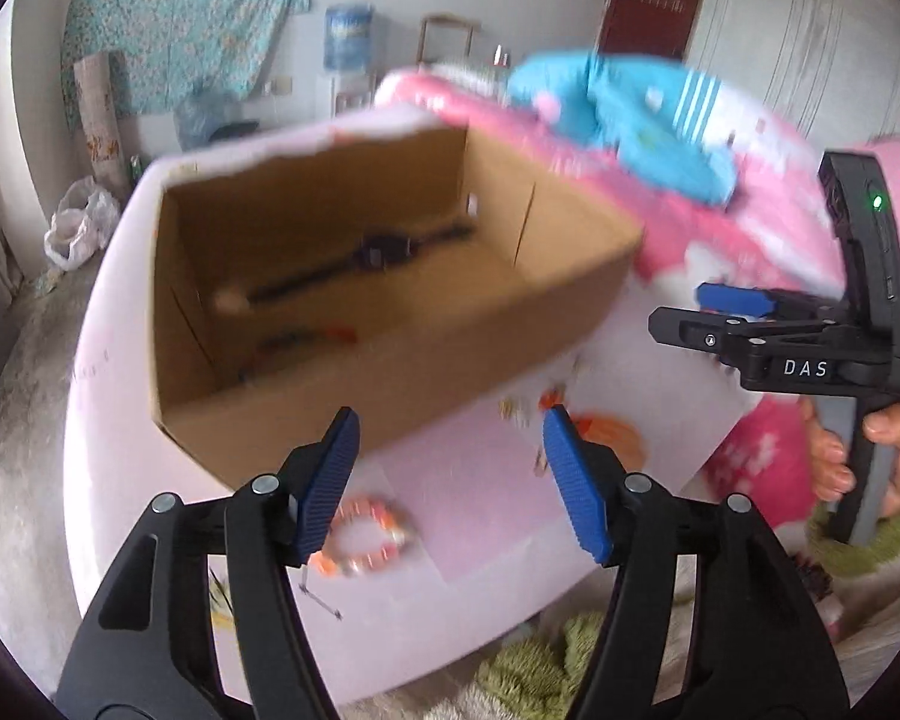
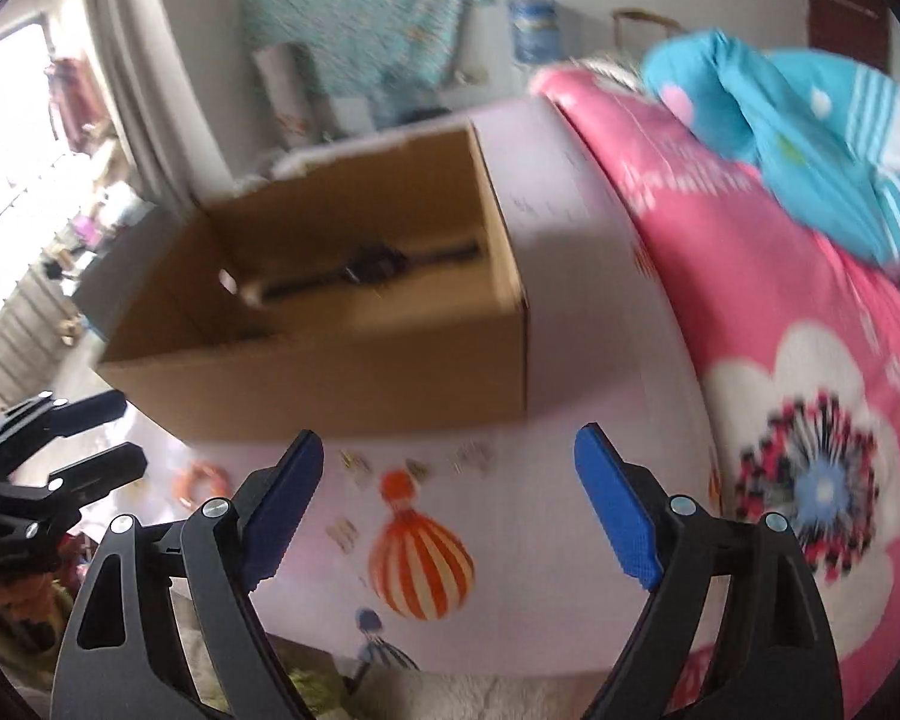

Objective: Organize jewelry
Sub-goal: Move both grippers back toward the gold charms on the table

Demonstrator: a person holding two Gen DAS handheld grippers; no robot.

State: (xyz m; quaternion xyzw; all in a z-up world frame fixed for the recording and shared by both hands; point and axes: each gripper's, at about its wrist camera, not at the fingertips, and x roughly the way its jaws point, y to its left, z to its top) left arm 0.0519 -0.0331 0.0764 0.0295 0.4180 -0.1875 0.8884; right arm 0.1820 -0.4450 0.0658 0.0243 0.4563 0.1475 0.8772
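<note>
Left wrist view: left hand-held gripper (image 1: 450, 480) open fairly wide, blue pads apart, nothing btwn them. Cardboard box (image 1: 354, 384) just ahead, sitting on pale pink tabletop (image 1: 480, 480), open top. Inside the box, a black watch (image 1: 378, 252) lying along the far part of the floor; some smaller bits nearer, too blurry to ID. Orange-and-white bead bracelet (image 1: 366, 540) on the tabletop right below the left pad, apart from it. Small earring-ish pieces (image 1: 516, 408) just beyond the right pad, close to the box wall. Off to the right, right hand-held gripper (image 1: 690, 312) held by a hand (image 1: 894, 456) in a green sleeve, pointing toward the box.

Right wrist view: right hand-held gripper (image 2: 447, 504) spread wide, empty. Box (image 2: 330, 384) straight ahead, watch (image 2: 372, 270) visible inside. Few small jewelry pieces (image 2: 354, 462) scattered on the tabletop (image 2: 570, 240) btwn pads and box. Bracelet (image 2: 201, 483) to the left, near the left hand-held gripper (image 2: 99, 438) at the frame edge. Pink floral blanket (image 2: 780, 360) to the right.
</note>
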